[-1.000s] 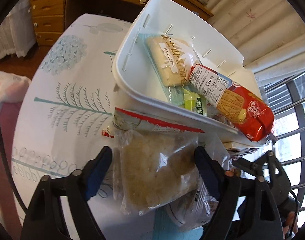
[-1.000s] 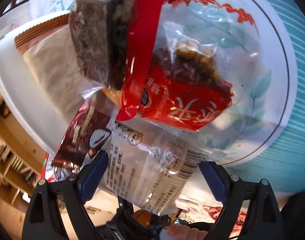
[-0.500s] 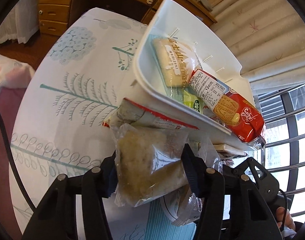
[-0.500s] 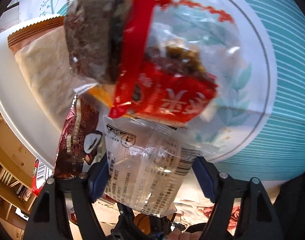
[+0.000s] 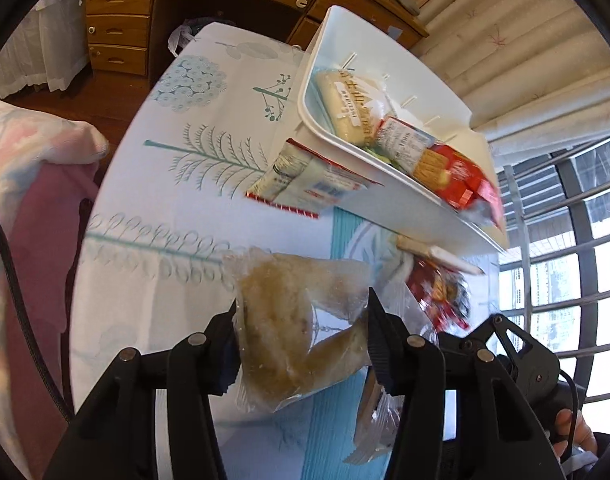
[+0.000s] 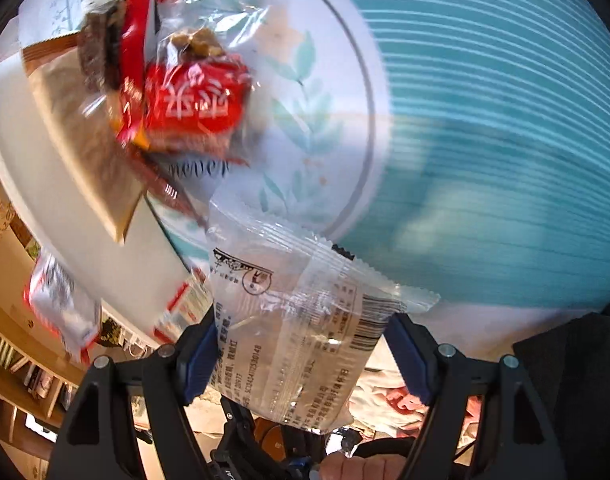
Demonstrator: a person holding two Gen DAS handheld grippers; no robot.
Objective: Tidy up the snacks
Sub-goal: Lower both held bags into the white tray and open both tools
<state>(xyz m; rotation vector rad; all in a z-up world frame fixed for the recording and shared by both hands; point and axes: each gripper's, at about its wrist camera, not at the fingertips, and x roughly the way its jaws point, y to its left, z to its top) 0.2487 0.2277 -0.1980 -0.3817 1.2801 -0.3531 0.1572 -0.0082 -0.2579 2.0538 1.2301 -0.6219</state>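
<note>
My left gripper (image 5: 303,312) has its jaws closing, and its pads press both sides of a clear bag of pale crumbly snack (image 5: 281,344), held above the tablecloth. My right gripper (image 6: 303,340) is shut on a clear printed packet (image 6: 305,320), also off the table. Beyond the left gripper a white bin (image 5: 405,208) holds a bread pack (image 5: 349,108) and a red biscuit pack (image 5: 445,168). A red-and-white packet (image 5: 305,188) lies against the bin's side. In the right wrist view a red pack (image 6: 193,100), a dark bar (image 6: 101,52) and a beige pack (image 6: 77,132) lie beside the bin (image 6: 33,168).
A round table under a white and teal tablecloth (image 6: 485,120) carries everything. Wooden drawers (image 5: 117,12) stand behind it, window bars (image 5: 565,260) to the right, pink fabric (image 5: 33,160) at the left. A person's hand (image 5: 569,428) grips the other handle.
Both grippers closed on their packets and lifted them off the pile. The left one drew back from the bin with the pale bag. The right one rose with the clear packet.
</note>
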